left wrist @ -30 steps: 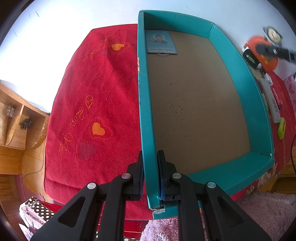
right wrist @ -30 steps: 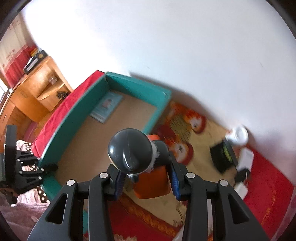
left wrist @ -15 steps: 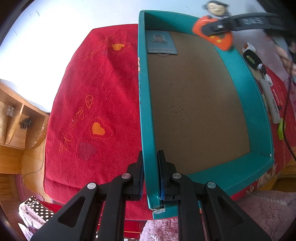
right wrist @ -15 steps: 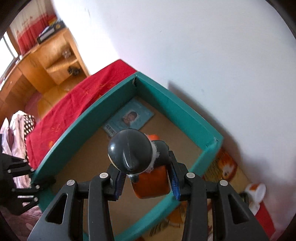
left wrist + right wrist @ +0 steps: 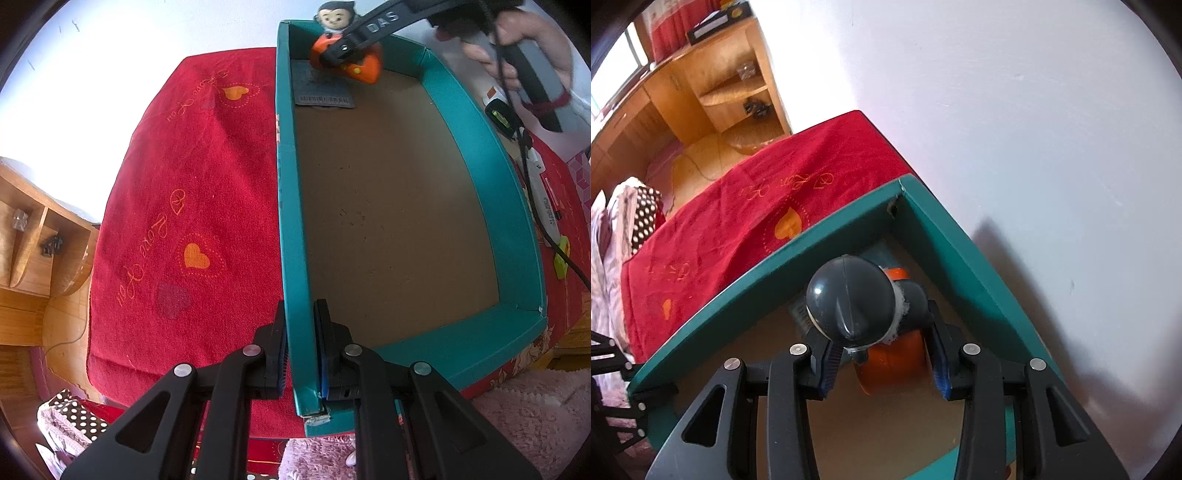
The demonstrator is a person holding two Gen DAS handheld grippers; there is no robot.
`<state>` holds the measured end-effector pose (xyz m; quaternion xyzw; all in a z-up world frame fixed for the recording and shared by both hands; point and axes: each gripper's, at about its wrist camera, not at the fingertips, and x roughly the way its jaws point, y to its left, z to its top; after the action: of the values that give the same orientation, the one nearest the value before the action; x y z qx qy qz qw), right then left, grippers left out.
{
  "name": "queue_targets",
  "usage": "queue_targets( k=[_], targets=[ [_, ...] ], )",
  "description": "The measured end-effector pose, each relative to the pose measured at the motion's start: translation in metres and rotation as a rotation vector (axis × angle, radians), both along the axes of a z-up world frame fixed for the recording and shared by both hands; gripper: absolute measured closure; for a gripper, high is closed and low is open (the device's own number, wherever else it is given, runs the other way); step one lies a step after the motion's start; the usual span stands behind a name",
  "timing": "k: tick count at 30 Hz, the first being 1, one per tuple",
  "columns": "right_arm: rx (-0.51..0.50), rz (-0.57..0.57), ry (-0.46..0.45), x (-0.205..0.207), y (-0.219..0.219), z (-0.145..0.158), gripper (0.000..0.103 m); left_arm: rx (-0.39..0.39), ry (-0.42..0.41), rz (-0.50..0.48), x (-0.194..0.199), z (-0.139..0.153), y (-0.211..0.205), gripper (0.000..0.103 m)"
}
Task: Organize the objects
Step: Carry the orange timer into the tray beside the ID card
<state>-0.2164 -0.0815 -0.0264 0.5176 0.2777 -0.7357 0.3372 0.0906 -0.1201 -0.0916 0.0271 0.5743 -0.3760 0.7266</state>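
our left gripper (image 5: 299, 347) stays clamped on the near wall of the teal cardboard box (image 5: 291, 206), steadying it on the red desk cloth (image 5: 192, 177). at one o'clock, our right gripper (image 5: 882, 356) grips the orange-bodied doll figurine (image 5: 345, 48) over the card (image 5: 323, 88); we lower fully, then release.

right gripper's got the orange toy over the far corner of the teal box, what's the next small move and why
Probably lower the right gripper a little further and only then open it. It is shut on the orange figure, which hangs above the card in the far corner of the teal box; whether it touches the floor is unclear. The left gripper clamps the near wall, steadying the box.
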Motion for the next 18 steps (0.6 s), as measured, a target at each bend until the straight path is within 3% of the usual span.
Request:
queue_targets(
  k=[11, 18],
  targets=[
    [-0.002, -0.015, 0.032, -0.005, -0.009, -0.005, 0.061, -0.010, 0.004, 0.039, -0.003, 0.003, -0.005, 0.092],
    [-0.076, -0.077, 0.010, 0.004, 0.013, 0.012, 0.052, -0.019, 0.005, 0.065, -0.003, 0.002, -0.004, 0.092]
  ],
)
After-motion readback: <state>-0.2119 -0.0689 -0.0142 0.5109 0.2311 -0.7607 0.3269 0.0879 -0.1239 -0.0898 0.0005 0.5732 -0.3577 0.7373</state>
